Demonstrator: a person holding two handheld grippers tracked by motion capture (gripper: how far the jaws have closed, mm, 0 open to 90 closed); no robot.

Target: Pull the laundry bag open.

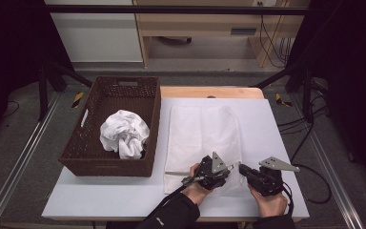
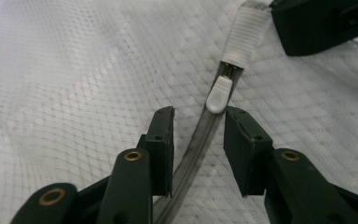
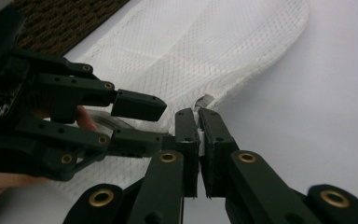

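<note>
- Nearest to the high camera are the two hands with their grippers, at the near edge of the mesh bag (image 1: pixel 202 138); I use this bag as the landmark.
- Table top (image 1: pixel 286 143), white, carries the bag flat in its middle.
- Left of the bag stands a brown basket (image 1: pixel 83 148) with a crumpled white cloth (image 1: pixel 124 133) inside.
- On the bag's near right corner, the right gripper (image 3: pixel 199 140) has its jaws closed on the white end of the zipper (image 2: pixel 200 135) and holds it.
- Just left of it, the left gripper (image 2: pixel 198 133) has its jaws standing apart, one on each side of the zipper track; they do not press on anything.
- Zipper pull (image 2: pixel 218 94), small and white, lies just ahead of those fingertips, below the ribbed white end piece (image 2: pixel 246 35).
- To do this step well, I think the left gripper should go a little forward so the pads meet on the pull itself, not on the track, then close firmly.
- Meanwhile the right gripper should hold the corner tight, so the bag does not bunch when the pull is drawn along.
</note>
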